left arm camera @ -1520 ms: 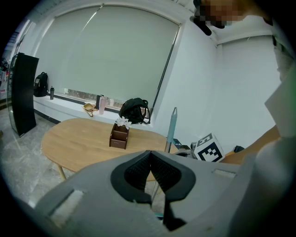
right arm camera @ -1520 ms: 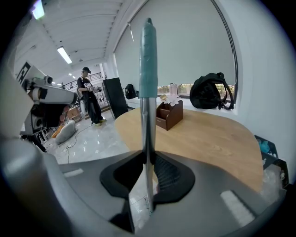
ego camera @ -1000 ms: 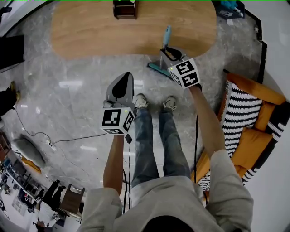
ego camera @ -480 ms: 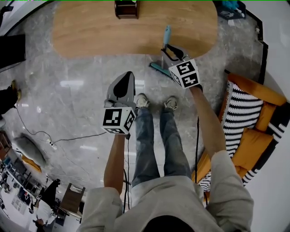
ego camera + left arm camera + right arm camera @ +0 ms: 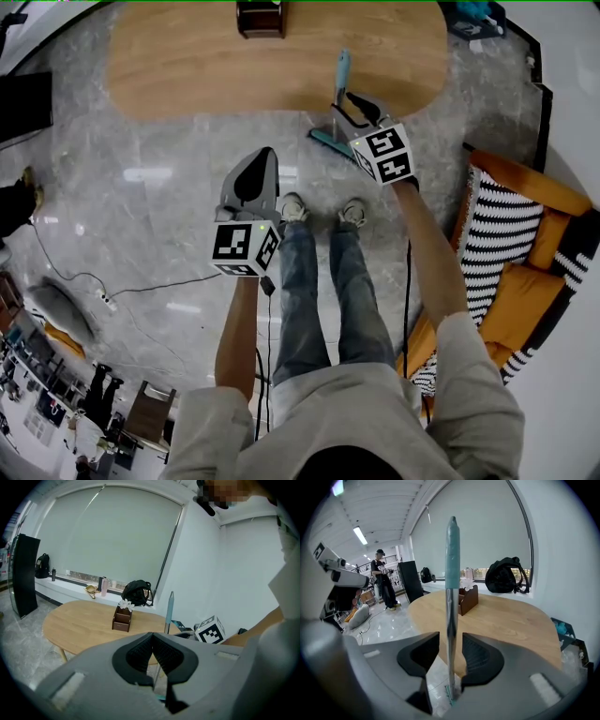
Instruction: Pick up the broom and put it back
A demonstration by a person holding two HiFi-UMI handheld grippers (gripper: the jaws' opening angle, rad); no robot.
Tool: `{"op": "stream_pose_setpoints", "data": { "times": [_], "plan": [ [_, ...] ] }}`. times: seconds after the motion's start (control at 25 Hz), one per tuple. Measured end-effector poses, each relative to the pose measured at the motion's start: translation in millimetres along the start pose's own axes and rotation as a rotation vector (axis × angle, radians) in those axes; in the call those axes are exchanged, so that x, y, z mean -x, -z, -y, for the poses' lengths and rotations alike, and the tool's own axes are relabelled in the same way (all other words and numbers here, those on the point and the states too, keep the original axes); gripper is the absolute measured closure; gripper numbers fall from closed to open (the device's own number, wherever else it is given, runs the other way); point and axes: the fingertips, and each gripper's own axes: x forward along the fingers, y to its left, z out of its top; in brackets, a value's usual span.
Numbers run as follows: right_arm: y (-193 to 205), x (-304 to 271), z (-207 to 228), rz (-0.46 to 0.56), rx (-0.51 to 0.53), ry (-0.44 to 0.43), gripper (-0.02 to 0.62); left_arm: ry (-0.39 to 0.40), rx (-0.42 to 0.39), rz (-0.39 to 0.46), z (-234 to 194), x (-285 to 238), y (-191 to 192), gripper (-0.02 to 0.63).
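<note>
The broom (image 5: 341,82) stands upright on the floor, its teal-tipped metal handle against the edge of the wooden table (image 5: 187,66) and its teal head (image 5: 326,141) on the tiles. My right gripper (image 5: 354,105) is around the handle with its jaws opening. In the right gripper view the handle (image 5: 451,597) runs between the pads of the right gripper (image 5: 450,654) with a gap on each side. My left gripper (image 5: 259,161) is held left of it over bare floor, shut and empty. The left gripper view shows the left gripper (image 5: 152,638) and, beyond it, the broom (image 5: 169,611).
A brown box (image 5: 260,19) with white flowers sits on the table. An orange sofa with a striped throw (image 5: 511,234) stands at the right. A cable (image 5: 141,286) lies on the floor at the left. A backpack (image 5: 504,576) rests on the sill. A person (image 5: 383,585) stands farther back.
The right gripper's jaws have spread apart from the broom handle. The broom still stands against the table. Both hands have stayed in place.
</note>
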Motion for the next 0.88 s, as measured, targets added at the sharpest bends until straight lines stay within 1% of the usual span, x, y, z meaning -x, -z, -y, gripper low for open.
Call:
{"op": "stream_pose_setpoints", "data": {
  "times": [0.36,0.56,0.68,0.76,0.88],
  "plan": [
    [1.6,25.2,-7.1,0.038,-0.032,0.034,0.451,0.004,-0.011,0.017,8.8,10.0,-2.2,0.604],
    [0.6,51.6,-9.5,0.079,-0.054,0.084,0.497,0.009,-0.017,0.03,17.3,18.0,-3.8,0.604],
    [2.0,68.7,-9.9,0.099,-0.063,0.118,0.542,0.014,-0.022,0.035,23.2,21.7,-2.3,0.604],
    [2.6,81.1,-10.2,0.113,-0.076,0.139,0.587,0.016,-0.023,0.038,27.9,24.0,-1.2,0.604],
    [0.0,97.9,-11.5,0.139,-0.092,0.161,0.594,0.024,-0.028,0.044,36.2,27.0,-3.0,0.604]
  ]
}}
